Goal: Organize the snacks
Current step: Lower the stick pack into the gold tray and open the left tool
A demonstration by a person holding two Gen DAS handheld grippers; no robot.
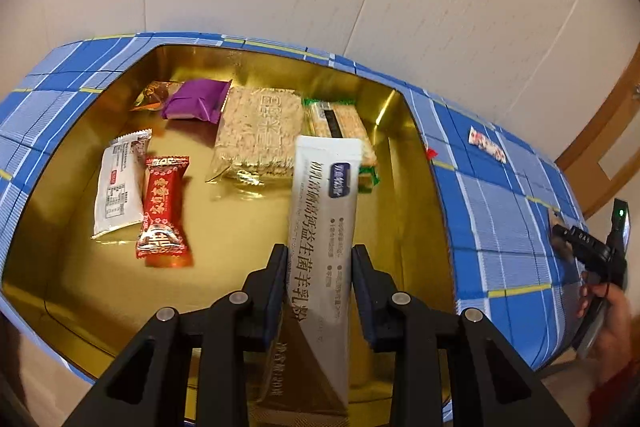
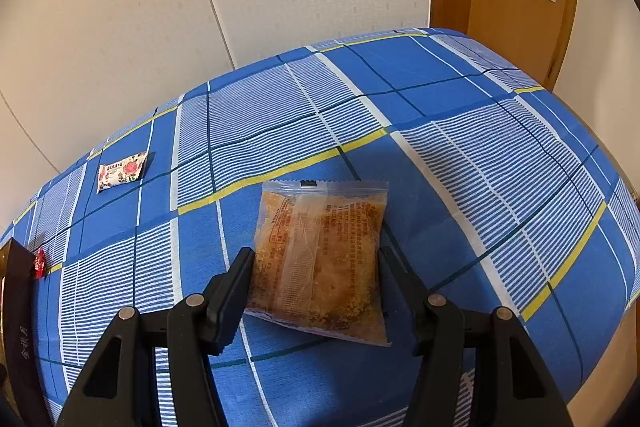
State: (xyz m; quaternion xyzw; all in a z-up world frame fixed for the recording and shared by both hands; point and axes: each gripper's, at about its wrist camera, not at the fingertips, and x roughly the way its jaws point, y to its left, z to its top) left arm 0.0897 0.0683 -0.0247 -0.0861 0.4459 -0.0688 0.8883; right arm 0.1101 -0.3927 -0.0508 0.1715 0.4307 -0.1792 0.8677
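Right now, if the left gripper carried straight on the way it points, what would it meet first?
Probably the gold tray floor, the held white sachet touching first; the rice-cake packet lies just beyond. Depth is uncertain.

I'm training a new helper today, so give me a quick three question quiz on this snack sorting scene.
1. True or false: the left claw grips a long white sachet over the gold tray.
2. Which snack sits between the right claw's fingers? A) purple packet B) clear bag of brown crumbly snack C) red candy
3. Fill in: the rose-printed packet lies on the blue checked ____.

Key: 1 true; 2 B; 3 cloth
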